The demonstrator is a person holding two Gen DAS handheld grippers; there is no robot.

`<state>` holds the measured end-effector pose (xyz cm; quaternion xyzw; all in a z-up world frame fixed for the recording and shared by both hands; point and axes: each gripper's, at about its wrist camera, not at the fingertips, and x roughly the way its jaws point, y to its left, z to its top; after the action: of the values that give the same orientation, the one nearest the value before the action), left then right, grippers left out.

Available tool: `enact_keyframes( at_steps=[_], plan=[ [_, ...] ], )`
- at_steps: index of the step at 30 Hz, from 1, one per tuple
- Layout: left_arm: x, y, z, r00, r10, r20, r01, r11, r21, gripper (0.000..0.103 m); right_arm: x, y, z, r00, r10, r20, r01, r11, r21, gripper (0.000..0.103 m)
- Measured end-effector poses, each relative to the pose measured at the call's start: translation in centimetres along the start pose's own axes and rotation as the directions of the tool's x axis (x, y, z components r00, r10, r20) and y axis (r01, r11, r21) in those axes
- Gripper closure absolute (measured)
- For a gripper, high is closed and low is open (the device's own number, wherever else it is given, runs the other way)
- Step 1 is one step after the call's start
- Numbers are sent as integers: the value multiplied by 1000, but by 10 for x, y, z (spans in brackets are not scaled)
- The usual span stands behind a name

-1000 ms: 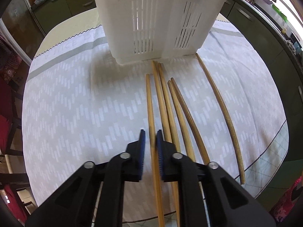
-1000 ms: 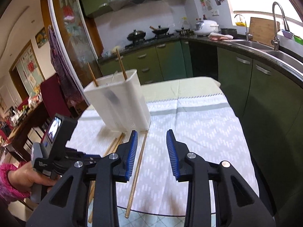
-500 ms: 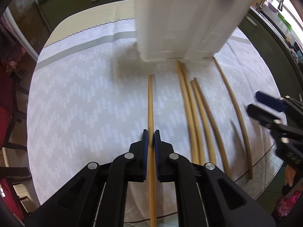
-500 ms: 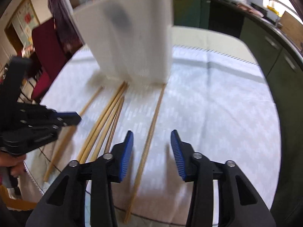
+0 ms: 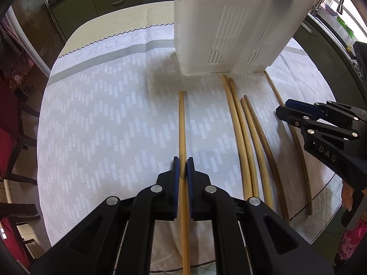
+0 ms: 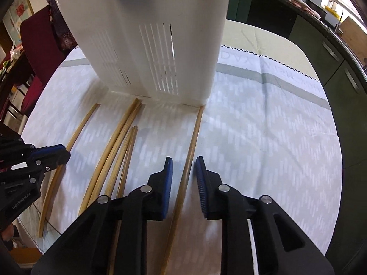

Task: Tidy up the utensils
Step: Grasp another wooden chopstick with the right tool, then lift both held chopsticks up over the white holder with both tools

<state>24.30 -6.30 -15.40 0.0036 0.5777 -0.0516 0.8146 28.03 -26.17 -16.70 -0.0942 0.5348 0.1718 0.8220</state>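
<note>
Chopsticks lie in a loose row on the white patterned tablecloth (image 5: 96, 119) in front of the white slotted utensil holder (image 5: 229, 23). The left gripper (image 5: 183, 167) has its blue pads pressed against 1 chopstick (image 5: 182, 123), set apart to the left of the others. A group of 4 chopsticks (image 5: 247, 142) lies beside it, near the holder's base. The right gripper (image 6: 183, 174) stands partly open, straddling the rightmost chopstick (image 6: 192, 137) without touching it. Its black body reads "DAS" (image 5: 328, 153) in the left wrist view; the left gripper's body carries small print, "GenRobot.AI" as far as it can be read. Mirrored lettering runs along the tablecloth's far edge.
</note>
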Motion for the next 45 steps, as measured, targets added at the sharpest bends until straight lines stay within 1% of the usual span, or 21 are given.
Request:
enact_keyframes(
  at_steps=[1,2,4,7,9,14,18,21,24,27,31,37,42,45],
  plan=[
    [0,0,0,1000,-3,0,3,1000,-2,96,0,2,-1,1000,0,-3,0,1000,-9,92],
    [0,1,0,1000,-5,0,5,1000,-3,96,-1,4,-1,1000,1,-6,-1,1000,-13,94],
    [-1,3,1,1000,-7,-3,7,1000,-4,96,-1,5,-3,1000,1,-7,-1,1000,-16,95],
    [-2,6,2,1000,-12,-8,11,1000,-8,96,-4,0,-5,999,31,-13,-31,999,10,96],
    [-2,9,4,1000,-19,-13,18,1000,-15,96,-9,-4,-10,999,46,3,-46,999,20,96],
    [-2,17,8,998,-54,-24,53,998,-44,96,-34,-12,-19,993,95,76,-98,995,35,96],
    [-6,19,7,998,-67,-15,66,997,-49,96,-62,-19,-26,974,148,169,-159,986,48,96],
    [-19,22,6,997,-80,19,81,996,-49,96,-80,-23,-33,958,171,230,-187,981,52,96],
    [-39,22,6,995,-75,69,77,997,-32,96,-97,-27,-40,942,179,285,-202,978,52,96],
    [-58,21,5,991,-75,106,78,997,-23,96,-113,-34,-45,929,181,322,-209,977,54,96],
    [-85,20,2,985,-77,156,79,997,-4,96,-130,-34,-50,915,179,362,-210,977,48,96],
    [-115,7,-4,974,-78,214,73,997,28,96,-157,-31,-61,900,176,398,-204,978,29,96],
    [-140,2,-10,958,-71,276,58,997,55,96,-164,-28,-69,896,171,409,-197,980,22,96],
    [-150,1,-13,951,-77,298,59,996,66,96,-166,-26,-72,895,171,412,-196,981,17,96]
  ],
)
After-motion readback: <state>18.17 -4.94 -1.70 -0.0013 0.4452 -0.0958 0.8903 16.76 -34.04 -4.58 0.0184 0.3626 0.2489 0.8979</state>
